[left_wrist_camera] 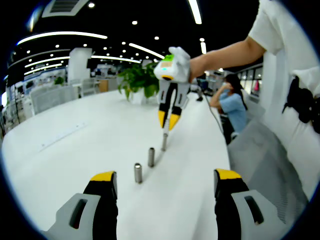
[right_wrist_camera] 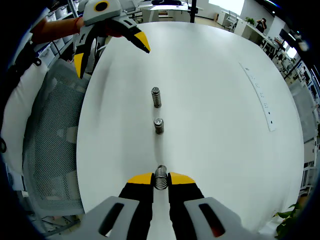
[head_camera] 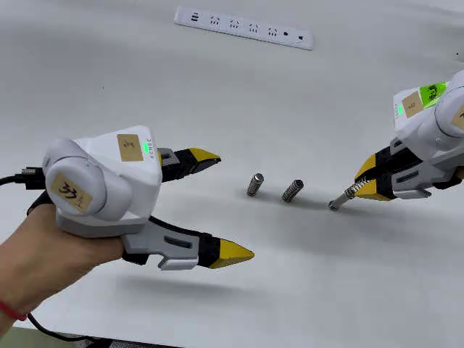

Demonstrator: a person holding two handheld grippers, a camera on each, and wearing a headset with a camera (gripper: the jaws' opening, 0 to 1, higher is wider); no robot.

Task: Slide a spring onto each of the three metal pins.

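Observation:
Two metal pins stand on the white table, each wrapped in a spring: one (head_camera: 255,184) (right_wrist_camera: 156,96) nearer my left gripper, the other (head_camera: 292,191) (right_wrist_camera: 158,125) beside it. A third pin (head_camera: 339,201) (left_wrist_camera: 164,141) carries a spring (right_wrist_camera: 160,178). My right gripper (head_camera: 365,185) (right_wrist_camera: 160,180) is shut on that spring, holding the pin slanted with its head at the table. My left gripper (head_camera: 223,205) (left_wrist_camera: 165,176) hovers open left of the row, holding nothing. In the right gripper view it (right_wrist_camera: 110,52) shows at the far end of the row.
A white power strip (head_camera: 243,27) (right_wrist_camera: 260,95) lies at the far side of the table. A grey mesh chair (right_wrist_camera: 50,150) stands at the table's near edge. A seated person (left_wrist_camera: 235,100) and a plant (left_wrist_camera: 140,80) are beyond the table.

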